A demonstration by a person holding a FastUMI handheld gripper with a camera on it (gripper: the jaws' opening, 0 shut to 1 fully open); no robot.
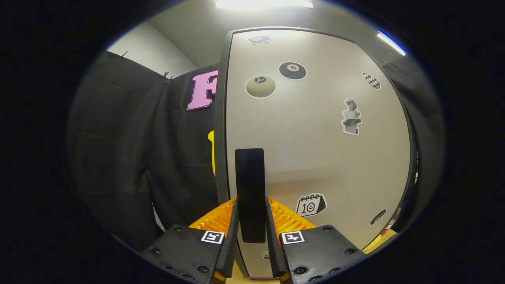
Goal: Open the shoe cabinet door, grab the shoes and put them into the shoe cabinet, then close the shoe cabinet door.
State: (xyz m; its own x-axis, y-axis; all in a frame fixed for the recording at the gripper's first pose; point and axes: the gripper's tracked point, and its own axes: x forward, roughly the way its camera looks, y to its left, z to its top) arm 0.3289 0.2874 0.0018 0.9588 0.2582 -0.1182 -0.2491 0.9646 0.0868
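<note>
The shoe cabinet door [315,150] is a pale grey panel with several stickers, and it stands close in front of me. A black upright handle [249,185] sits near the door's left edge. My gripper [251,205] is shut on that handle, with one finger [230,236] on its left side and the other on its right. The handle's lower end runs down between the fingers. A dark edge [220,130] runs along the door's left side. I cannot tell whether the door is ajar. No shoes are in sight.
The booth's black cloth wall [130,157] hangs to the left of the cabinet and continues behind it on the right. A strip of light wooden surface [380,238] shows under the door's lower right corner. Ceiling lights [264,4] glow above.
</note>
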